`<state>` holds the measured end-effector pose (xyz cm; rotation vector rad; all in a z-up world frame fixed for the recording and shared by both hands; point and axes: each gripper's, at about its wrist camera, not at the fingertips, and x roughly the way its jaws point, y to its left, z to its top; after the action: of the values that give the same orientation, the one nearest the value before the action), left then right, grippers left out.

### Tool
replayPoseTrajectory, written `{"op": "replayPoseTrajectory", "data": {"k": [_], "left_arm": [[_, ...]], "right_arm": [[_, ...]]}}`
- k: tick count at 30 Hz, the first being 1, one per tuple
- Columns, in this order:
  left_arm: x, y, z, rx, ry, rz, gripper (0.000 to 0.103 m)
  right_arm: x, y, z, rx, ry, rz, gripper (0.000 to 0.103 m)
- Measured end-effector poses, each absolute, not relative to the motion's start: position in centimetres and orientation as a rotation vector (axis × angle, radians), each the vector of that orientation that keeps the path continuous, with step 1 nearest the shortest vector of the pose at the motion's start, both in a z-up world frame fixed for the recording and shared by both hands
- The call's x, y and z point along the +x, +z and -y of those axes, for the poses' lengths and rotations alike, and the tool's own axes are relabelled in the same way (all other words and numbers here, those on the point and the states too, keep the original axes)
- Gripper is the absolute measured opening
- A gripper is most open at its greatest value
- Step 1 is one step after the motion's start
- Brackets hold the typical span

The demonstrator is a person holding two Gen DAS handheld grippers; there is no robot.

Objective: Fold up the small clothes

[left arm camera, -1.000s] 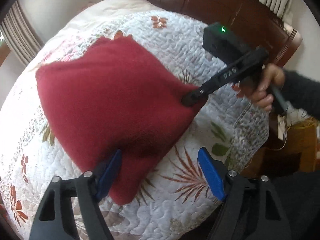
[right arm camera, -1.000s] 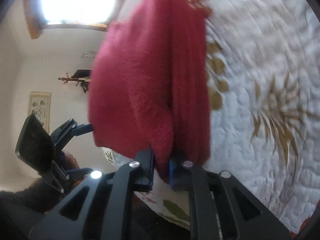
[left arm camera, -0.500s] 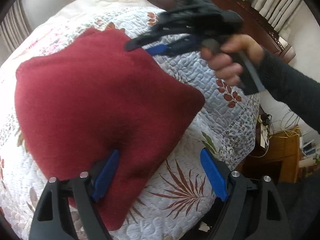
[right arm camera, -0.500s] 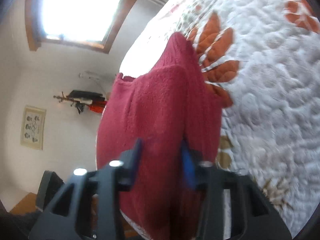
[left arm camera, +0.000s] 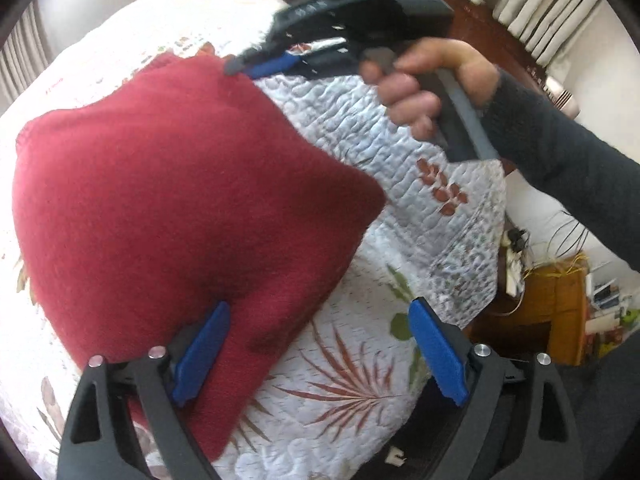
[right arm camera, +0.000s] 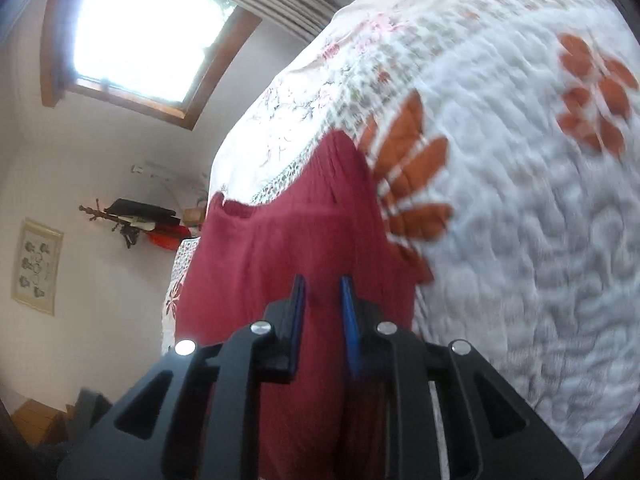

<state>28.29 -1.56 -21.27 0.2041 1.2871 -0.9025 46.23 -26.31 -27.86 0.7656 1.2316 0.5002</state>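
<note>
— On the quilted bed cover, where does the red garment lie?
— Spread flat across it, one corner pointing to the bed's edge.
— And the left gripper?
— Spread wide, gripping nothing; its left blue pad rests against the cloth's near edge, the other over bare quilt.
— The right gripper?
— Narrowly parted at the far corner, red cloth between the pads; whether it pinches is unclear.

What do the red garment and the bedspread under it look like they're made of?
Red garment: looks like a soft knit or fleece, matte, with a fuzzy nap at its edges. Bedspread: seemingly quilted cotton or similar, matte, shown by puffy stitched swirls and printed leaves; exact fibre can't be told.
</note>
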Motion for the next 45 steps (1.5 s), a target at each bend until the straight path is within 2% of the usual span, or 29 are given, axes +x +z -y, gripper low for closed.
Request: {"op": "replayPoseTrajectory", "data": {"k": [1, 3, 8, 10, 11, 15, 17, 19, 20, 22, 23, 26, 27, 29, 30, 32, 33, 34, 35, 36, 40, 42, 43, 45], "left_arm": [[28.3, -21.4, 1.5, 0.2, -0.898, -1.288, 0.091], [28.4, -21.8, 1.3, 0.194, -0.89, -1.293, 0.091], [28.6, -22.3, 1.4, 0.2, -0.898, -1.293, 0.091], [28.6, -22.5, 1.5, 0.207, -0.897, -1.297, 0.091], [28.5, -22.5, 1.4, 0.205, -0.898, -1.298, 0.091], [28.4, -22.3, 0.9, 0.186, -0.899, -1.294, 0.091], [28.4, -22.3, 0.8, 0.179, -0.898, -1.289, 0.092], [28.4, -22.4, 0.9, 0.185, -0.898, -1.287, 0.093], [28.4, -22.4, 0.9, 0.186, -0.898, -1.288, 0.093], [28.4, -22.4, 1.0, 0.191, -0.902, -1.293, 0.093], [28.3, -22.4, 1.0, 0.197, -0.906, -1.294, 0.093], [28.0, -22.6, 1.3, 0.223, -0.9, -1.301, 0.093], [27.8, -22.2, 1.3, 0.226, -0.892, -1.305, 0.093], [27.3, -21.1, 0.8, 0.19, -0.89, -1.298, 0.093], [27.0, -20.4, 0.4, 0.172, -0.889, -1.29, 0.093], [26.1, -19.2, -0.9, 0.133, -0.873, -1.276, 0.093], [25.7, -18.8, -1.4, 0.112, -0.863, -1.272, 0.093], [25.2, -18.5, -2.4, 0.076, -0.847, -1.272, 0.093], [24.9, -18.4, -3.2, 0.046, -0.831, -1.273, 0.093], [24.7, -18.3, -4.3, -0.003, -0.805, -1.283, 0.093], [25.3, -18.8, -8.6, -0.186, -0.673, -1.314, 0.093], [26.0, -18.5, -11.4, -0.3, -0.596, -1.293, 0.095], [26.4, -18.2, -12.5, -0.345, -0.568, -1.278, 0.098], [27.6, -17.9, -15.1, -0.458, -0.497, -1.237, 0.099]], "right_arm": [[47.1, -28.0, 25.7, 0.748, 0.507, -1.249, 0.019], [48.0, -28.2, 24.8, 0.695, 0.501, -1.272, 0.008], [48.2, -30.7, 24.9, 0.719, 0.392, -1.312, 0.008], [47.3, -31.1, 25.2, 0.759, 0.411, -1.304, 0.012], [46.7, -30.3, 25.7, 0.793, 0.431, -1.284, 0.017], [42.2, -25.8, 26.9, 0.816, 0.561, -1.253, 0.02], [39.4, -25.4, 26.3, 0.812, 0.621, -1.311, 0.036], [37.7, -26.2, 25.2, 0.786, 0.634, -1.378, 0.038], [37.2, -26.8, 24.6, 0.782, 0.64, -1.405, 0.035], [36.5, -28.4, 24.3, 0.774, 0.599, -1.446, 0.018], [36.5, -29.5, 24.7, 0.809, 0.576, -1.451, 0.015], [35.5, -31.1, 25.4, 0.91, 0.564, -1.448, 0.016], [35.0, -30.1, 25.2, 0.904, 0.589, -1.421, 0.017], [33.9, -28.3, 26.2, 0.926, 0.617, -1.372, 0.029], [33.2, -27.5, 26.4, 0.93, 0.621, -1.357, 0.031], [31.9, -26.3, 26.5, 0.879, 0.623, -1.358, 0.041], [31.3, -26.2, 26.4, 0.856, 0.627, -1.368, 0.042], [31.0, -26.8, 25.3, 0.831, 0.631, -1.397, 0.041], [30.7, -27.5, 24.9, 0.788, 0.596, -1.419, 0.019], [30.6, -28.4, 24.6, 0.764, 0.574, -1.446, 0.009], [30.0, -30.4, 26.1, 0.848, 0.548, -1.452, 0.009], [30.0, -30.2, 27.1, 0.866, 0.587, -1.439, 0.013], [29.6, -29.9, 28.4, 0.892, 0.615, -1.427, 0.02], [29.3, -29.4, 30.5, 0.931, 0.645, -1.399, 0.025]]}}
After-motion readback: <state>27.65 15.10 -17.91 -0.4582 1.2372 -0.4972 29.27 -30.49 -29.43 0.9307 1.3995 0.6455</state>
